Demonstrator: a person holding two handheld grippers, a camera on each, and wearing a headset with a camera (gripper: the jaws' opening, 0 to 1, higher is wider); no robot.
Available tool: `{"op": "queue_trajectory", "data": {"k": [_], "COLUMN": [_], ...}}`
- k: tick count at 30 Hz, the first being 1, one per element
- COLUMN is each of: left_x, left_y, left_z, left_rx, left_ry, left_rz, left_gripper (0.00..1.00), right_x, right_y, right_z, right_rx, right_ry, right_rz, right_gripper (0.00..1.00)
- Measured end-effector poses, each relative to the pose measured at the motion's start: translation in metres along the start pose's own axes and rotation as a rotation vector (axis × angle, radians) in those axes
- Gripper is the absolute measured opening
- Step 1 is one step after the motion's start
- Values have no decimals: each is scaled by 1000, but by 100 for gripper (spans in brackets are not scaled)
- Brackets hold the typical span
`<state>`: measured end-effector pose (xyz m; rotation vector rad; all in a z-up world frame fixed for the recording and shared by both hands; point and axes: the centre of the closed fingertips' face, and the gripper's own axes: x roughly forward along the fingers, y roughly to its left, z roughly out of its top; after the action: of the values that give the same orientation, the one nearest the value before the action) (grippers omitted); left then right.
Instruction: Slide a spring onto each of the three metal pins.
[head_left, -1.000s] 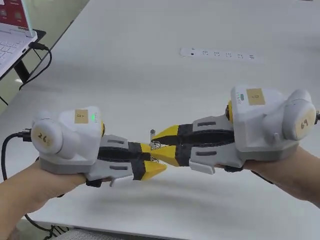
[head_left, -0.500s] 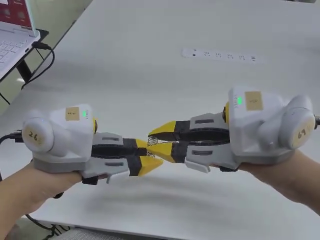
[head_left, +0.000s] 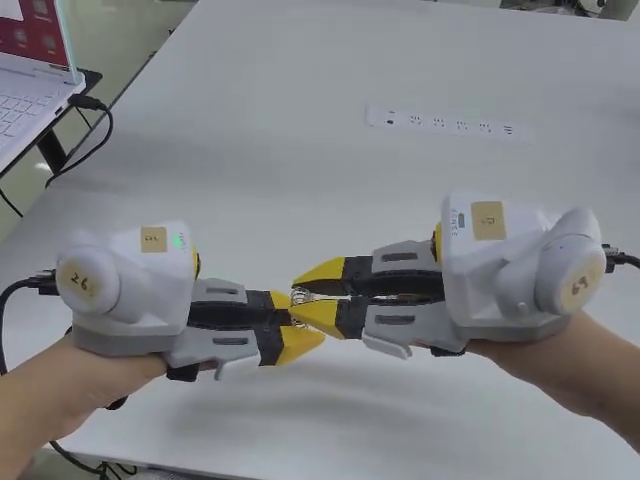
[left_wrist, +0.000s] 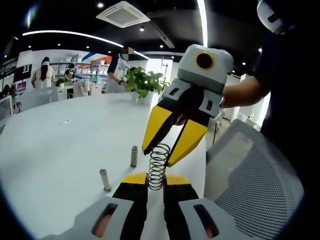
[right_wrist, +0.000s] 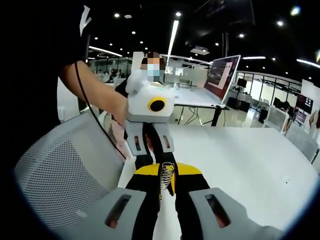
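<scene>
Pinching spring at hidden base, left tongs, right tongs apparently straddling top

Your left claw hides the lower end of the spring, and you cannot tell whether the right claw pinches its top. The head view's edge cuts off the laptop.

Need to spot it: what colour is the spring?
The spring is silvery metal, clearest in the left gripper view.
</scene>
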<state>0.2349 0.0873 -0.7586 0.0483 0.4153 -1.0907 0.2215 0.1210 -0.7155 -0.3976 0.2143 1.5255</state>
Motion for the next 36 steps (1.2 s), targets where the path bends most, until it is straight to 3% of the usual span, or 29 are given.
{"op": "queue_trajectory", "data": {"k": [7, 16, 28, 36], "left_x": [3, 5, -2, -11], "left_y": [0, 1, 9, 18], "left_z": [-4, -1, -11, -19], "left_rx": [-5, -12, -15, -23], "left_ry": [16, -4, 8, 17], "left_rz": [-4, 4, 60, 105], "left_gripper": [4, 8, 23, 27], "right_x": [2, 1, -1, -4], "right_y": [3, 0, -3, -6], "right_z": [-4, -10, -13, -17], "right_rx": [-9, -18, -15, -8], "right_ry": [14, 38, 44, 53], "right_rz": [7, -6, -24, -37], "right_gripper": [7, 7, 7, 7]}}
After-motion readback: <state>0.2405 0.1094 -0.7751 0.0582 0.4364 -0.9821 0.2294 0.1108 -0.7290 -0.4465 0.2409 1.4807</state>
